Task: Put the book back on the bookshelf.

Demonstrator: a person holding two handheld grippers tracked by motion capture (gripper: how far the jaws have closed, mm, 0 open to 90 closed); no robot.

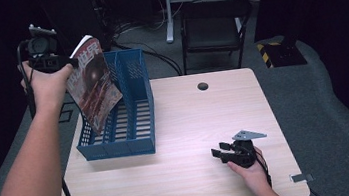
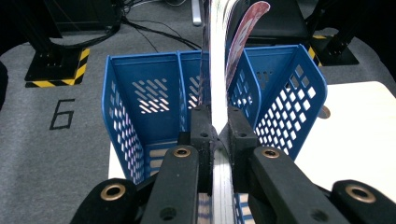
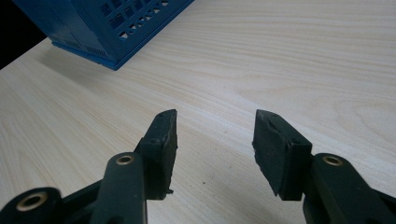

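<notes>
Above the left edge of the table, my left gripper is clenched on the spine edge of a magazine, holding it tilted over the blue file rack, its lower corner already dipping between the rack's walls. In the left gripper view the pages run straight up from between my pads, and the rack's dividers stand just beyond them: one compartment to the left, another to the right, with the magazine lined up close to the divider between (which slot it is bound for I cannot tell for sure). To do this well, I judge I should square the magazine upright before lowering, so the loose cover, which is curling away to one side, does not catch on a divider top. I would feed the bottom edge down one slot slowly and let go only once it rests on the rack floor. My right gripper rests low over the near right of the table, jaws parted and holding nothing, well apart from the rack; it could steady the rack if the light plastic slides.
</notes>
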